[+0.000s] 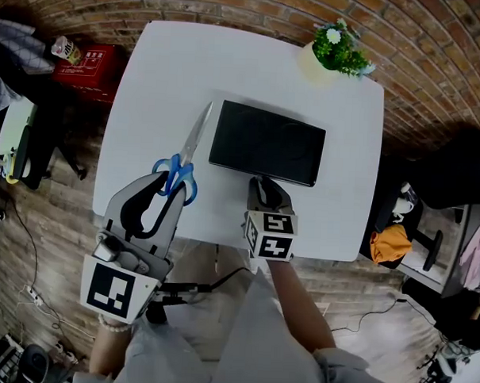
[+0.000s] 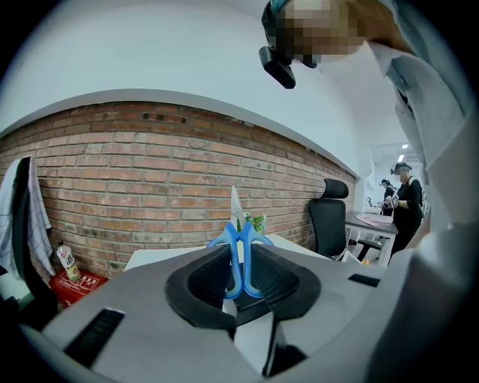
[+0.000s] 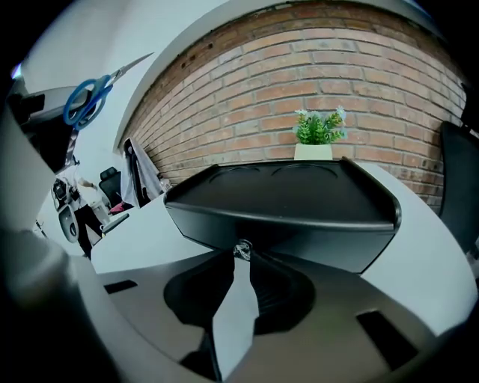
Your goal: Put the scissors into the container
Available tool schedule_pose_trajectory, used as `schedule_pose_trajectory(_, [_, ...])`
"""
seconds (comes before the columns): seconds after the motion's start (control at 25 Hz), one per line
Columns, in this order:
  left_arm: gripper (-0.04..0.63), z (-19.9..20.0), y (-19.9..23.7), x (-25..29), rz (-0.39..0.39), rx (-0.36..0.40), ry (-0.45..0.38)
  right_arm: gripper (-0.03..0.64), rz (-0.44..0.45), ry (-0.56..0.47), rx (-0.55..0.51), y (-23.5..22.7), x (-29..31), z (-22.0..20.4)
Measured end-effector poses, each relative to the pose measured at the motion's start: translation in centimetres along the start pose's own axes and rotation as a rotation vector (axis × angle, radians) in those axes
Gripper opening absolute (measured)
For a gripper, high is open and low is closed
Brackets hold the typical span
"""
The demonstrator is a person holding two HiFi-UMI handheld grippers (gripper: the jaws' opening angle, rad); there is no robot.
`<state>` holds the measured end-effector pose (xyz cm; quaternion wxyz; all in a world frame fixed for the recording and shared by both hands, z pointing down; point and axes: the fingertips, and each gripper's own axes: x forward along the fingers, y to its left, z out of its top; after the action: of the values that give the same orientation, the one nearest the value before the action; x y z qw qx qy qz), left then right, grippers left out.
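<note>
My left tool [image 1: 172, 193] pinches the scissors [image 1: 186, 159] by the blue handles, held above the counter's [image 1: 149, 80] left side. My right tool [image 1: 265, 188] nips the near rim of the container [image 1: 266, 140]. Transport step; next I swing right and release over it.

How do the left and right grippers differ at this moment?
The left claw is shut on the blue-handled steel scissors, lifted off the white table; the right claw is shut and empty. The left is beside the black rectangular plastic tray; the right claw's tip is at its near wall. Both carry marker cubes.
</note>
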<state>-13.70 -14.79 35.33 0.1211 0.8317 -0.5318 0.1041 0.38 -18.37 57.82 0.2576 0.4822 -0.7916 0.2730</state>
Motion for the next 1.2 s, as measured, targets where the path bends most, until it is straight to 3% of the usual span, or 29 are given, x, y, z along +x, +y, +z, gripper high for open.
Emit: schedule_pose_trajectory(1.2, [0.100,-0.2,-1.4,-2.2,-0.028,0.031,-0.032,0.086,-0.002,0.055,0.033,3.0,-4.7,-5.2])
